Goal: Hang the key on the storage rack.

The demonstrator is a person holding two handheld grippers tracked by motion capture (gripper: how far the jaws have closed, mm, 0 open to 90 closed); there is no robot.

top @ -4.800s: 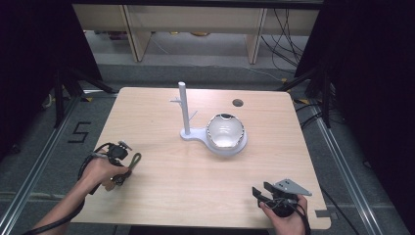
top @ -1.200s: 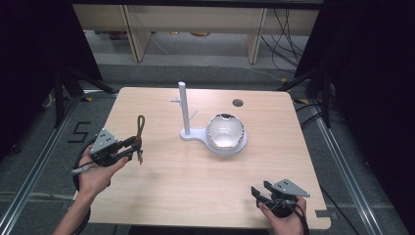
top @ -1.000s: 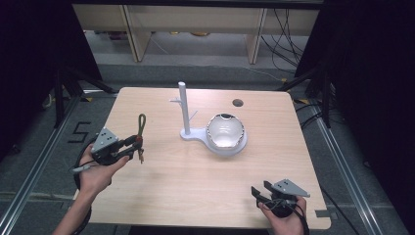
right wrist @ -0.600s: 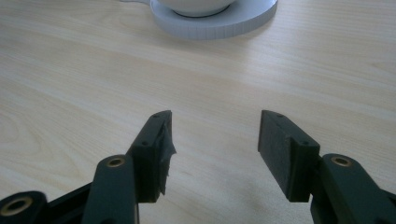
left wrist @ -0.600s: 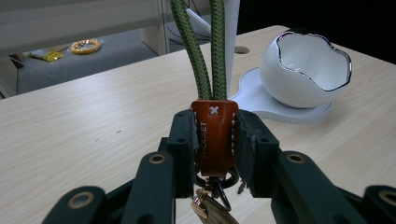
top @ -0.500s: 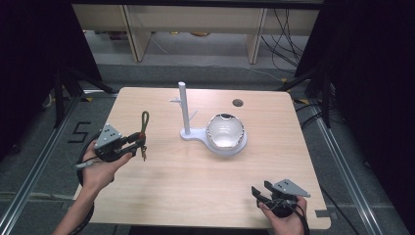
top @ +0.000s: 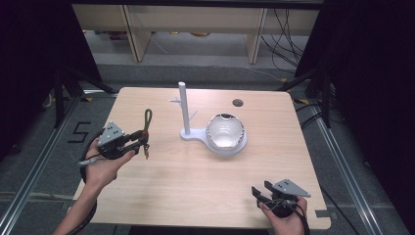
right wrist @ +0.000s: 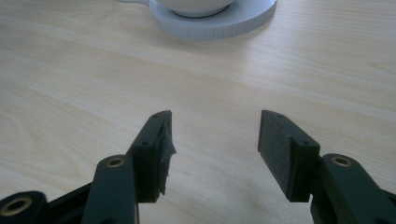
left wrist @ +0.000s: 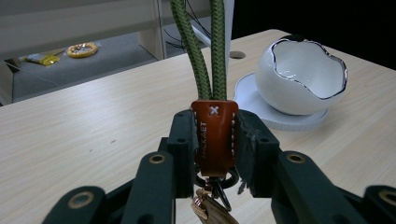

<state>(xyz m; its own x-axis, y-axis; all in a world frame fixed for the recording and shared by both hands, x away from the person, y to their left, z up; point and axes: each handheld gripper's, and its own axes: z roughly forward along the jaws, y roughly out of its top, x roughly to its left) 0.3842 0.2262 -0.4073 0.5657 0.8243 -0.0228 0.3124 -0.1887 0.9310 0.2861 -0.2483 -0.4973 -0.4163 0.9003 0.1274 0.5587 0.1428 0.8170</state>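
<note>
A keyring with a green cord loop [top: 147, 119] and a brown leather tab [left wrist: 214, 135] is clamped in my left gripper [top: 143, 140], held above the left part of the table. In the left gripper view the pads [left wrist: 183, 140] press on both sides of the tab, the cord stands upward and a metal ring hangs below. A white stand [top: 184, 110] with a thin post and short pegs sits mid-table, joined to a white egg-shaped bowl [top: 224, 132] to the right of my left gripper. My right gripper [top: 258, 192] rests near the front right edge, open and empty [right wrist: 215, 140].
The bowl [left wrist: 303, 77] has a jagged silver rim and sits on a round white base [right wrist: 215, 25]. A small dark hole [top: 238, 103] lies near the table's far edge. Bare wood stretches between the two grippers. Dark frame posts flank the table.
Seconds ago the left gripper was low at the keyring on the table; it now holds it lifted. Over the last second it drifted slightly right toward the stand. The right gripper stayed still.
</note>
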